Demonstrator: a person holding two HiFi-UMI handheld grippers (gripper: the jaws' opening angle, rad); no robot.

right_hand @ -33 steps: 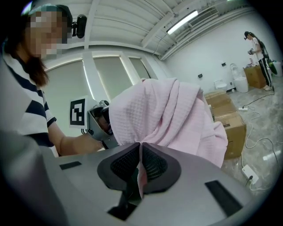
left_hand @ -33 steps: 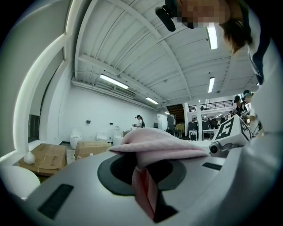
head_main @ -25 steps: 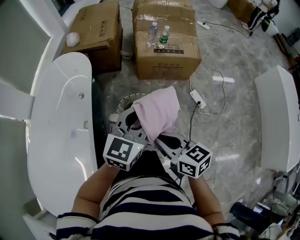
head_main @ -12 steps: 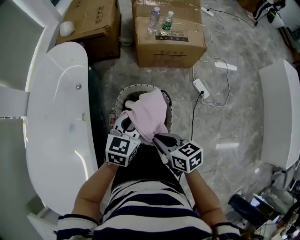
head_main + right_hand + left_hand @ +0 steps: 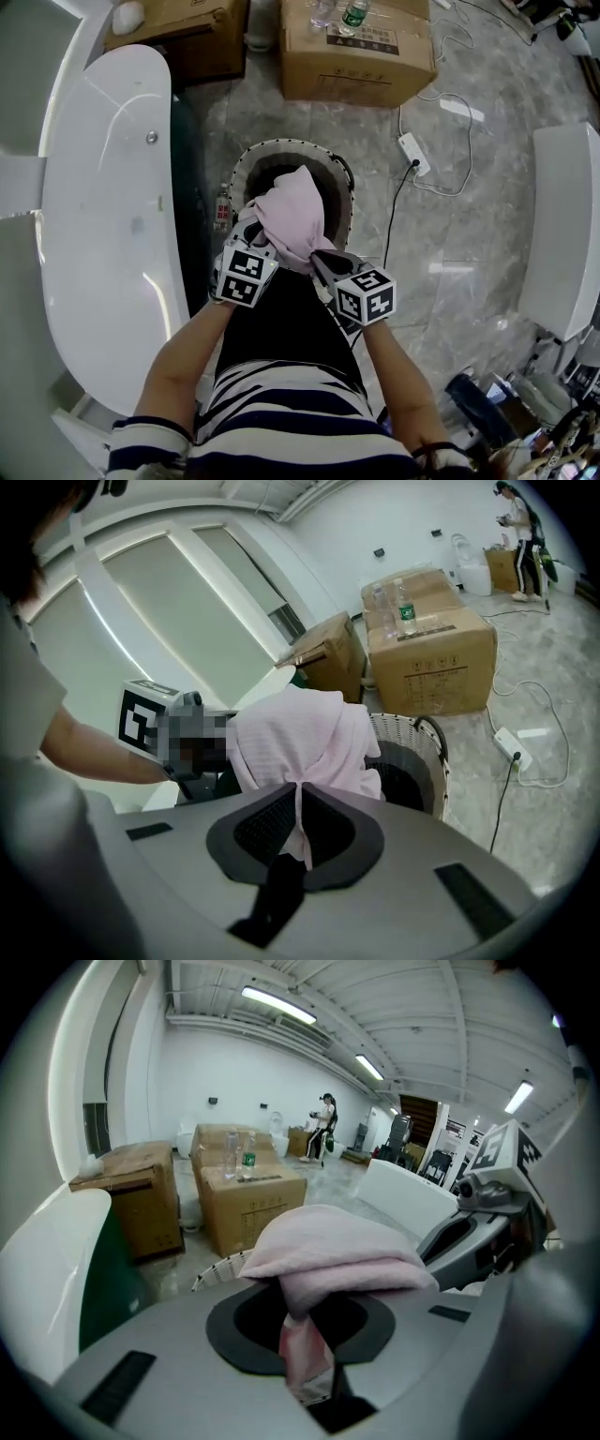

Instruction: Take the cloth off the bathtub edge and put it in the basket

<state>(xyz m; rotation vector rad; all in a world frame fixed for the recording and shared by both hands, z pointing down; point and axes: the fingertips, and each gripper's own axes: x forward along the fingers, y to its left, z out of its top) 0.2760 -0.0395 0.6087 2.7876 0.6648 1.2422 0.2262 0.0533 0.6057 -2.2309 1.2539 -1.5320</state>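
I have the pink cloth [image 5: 298, 211] bunched above the wicker laundry basket [image 5: 286, 145], my left gripper [image 5: 251, 234] pinching one corner and my right gripper [image 5: 315, 259] clamped tight on a fold. The next move, I judge, is to lower it in and part both jaws.

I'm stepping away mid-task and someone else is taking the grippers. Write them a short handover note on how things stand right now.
Grippers: the left gripper is shut on the pink cloth; the right gripper is shut on the same cloth.
Things: the cloth is off the bathtub, bunched and held over the basket, which stands on the floor beside the tub.
Done: cloth taken off the edge.
Left: lower it, open both grippers, and let it drop inside.
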